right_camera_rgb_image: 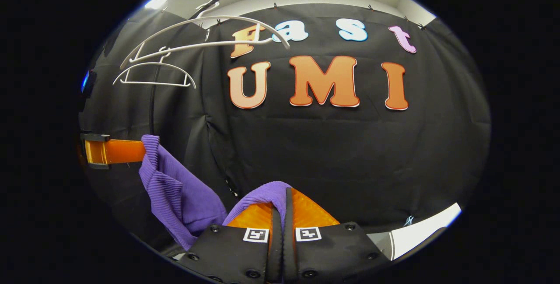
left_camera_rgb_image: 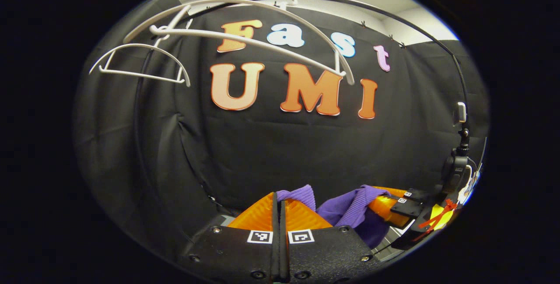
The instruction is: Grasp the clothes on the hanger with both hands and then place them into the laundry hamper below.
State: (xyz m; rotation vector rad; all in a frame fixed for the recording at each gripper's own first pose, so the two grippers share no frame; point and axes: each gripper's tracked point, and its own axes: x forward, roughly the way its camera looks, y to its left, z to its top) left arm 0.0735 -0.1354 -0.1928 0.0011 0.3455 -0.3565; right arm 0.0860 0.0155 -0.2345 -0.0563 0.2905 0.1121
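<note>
A purple ribbed garment (left_camera_rgb_image: 350, 209) hangs stretched between the two grippers, off the hangers. In the left gripper view my left gripper (left_camera_rgb_image: 278, 201) is shut, with a fold of the purple cloth (left_camera_rgb_image: 297, 195) pinched at its tips. To its right, my right gripper (left_camera_rgb_image: 396, 207) holds the other end. In the right gripper view my right gripper (right_camera_rgb_image: 282, 198) is shut on a purple fold (right_camera_rgb_image: 262, 194). The left gripper (right_camera_rgb_image: 116, 151) shows at the far left, and the garment (right_camera_rgb_image: 175, 187) sags below it.
Two bare white hangers (left_camera_rgb_image: 245, 34) (left_camera_rgb_image: 140, 63) hang from a curved black rail (left_camera_rgb_image: 393, 17) above the grippers; they also appear as hangers (right_camera_rgb_image: 205, 30) (right_camera_rgb_image: 153, 74) at upper left. A pale surface (right_camera_rgb_image: 420, 231) lies low on the right.
</note>
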